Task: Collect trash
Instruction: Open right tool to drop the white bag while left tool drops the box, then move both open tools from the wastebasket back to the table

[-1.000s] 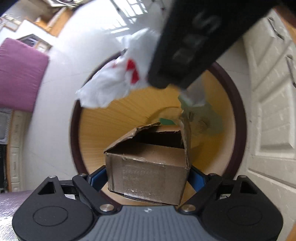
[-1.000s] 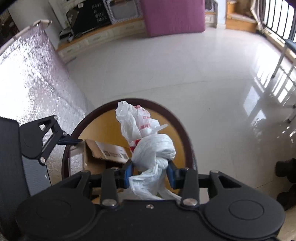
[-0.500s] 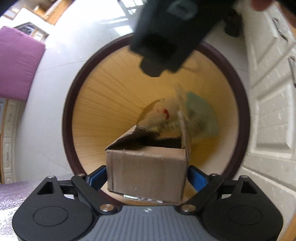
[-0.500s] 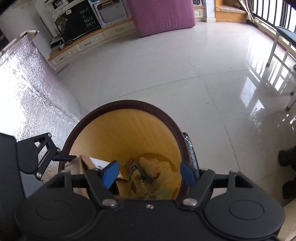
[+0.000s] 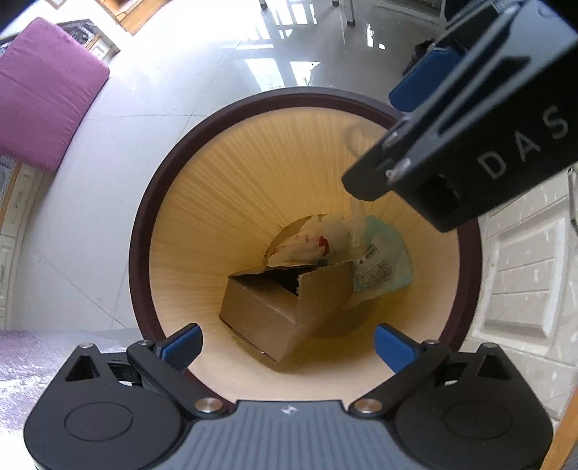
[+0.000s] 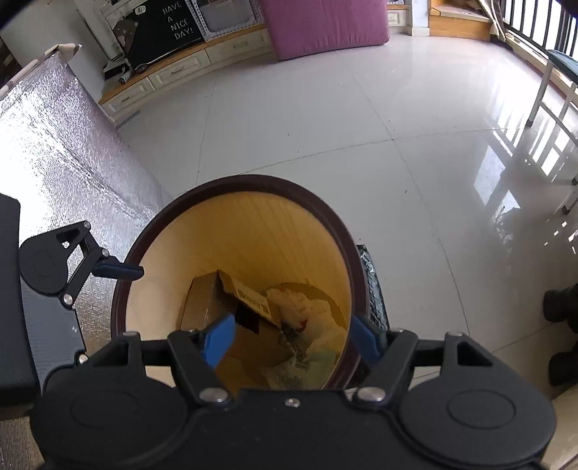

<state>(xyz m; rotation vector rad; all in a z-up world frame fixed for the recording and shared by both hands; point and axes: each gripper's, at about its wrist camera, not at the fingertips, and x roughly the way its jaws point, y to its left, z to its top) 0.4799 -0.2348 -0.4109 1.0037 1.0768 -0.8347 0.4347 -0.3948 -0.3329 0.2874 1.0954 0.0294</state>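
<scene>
1. My left gripper (image 5: 287, 341) gapes wide, holding nothing, over the bin's rim (image 5: 139, 231).
2. My right gripper (image 6: 292, 338) is spread wide too, empty, crossing above the bin's far right side in the left view.
3. Deep inside, the cardboard box (image 5: 285, 307) lies tilted against the white plastic bag (image 5: 310, 244) and a green packet (image 5: 384, 267).
4. Beyond: glossy floor tiles (image 6: 325, 119), purple cushion (image 6: 325, 25), foil-covered surface (image 6: 61, 144).

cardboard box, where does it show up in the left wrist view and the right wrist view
Left wrist view: the cardboard box lies tilted at the bottom of the bin, lower centre, just above the open jaws.
Right wrist view: the cardboard box sits low in the bin, left of centre, partly behind the left blue pad.
Shared landmark: the bin's dark brown rim.
</scene>
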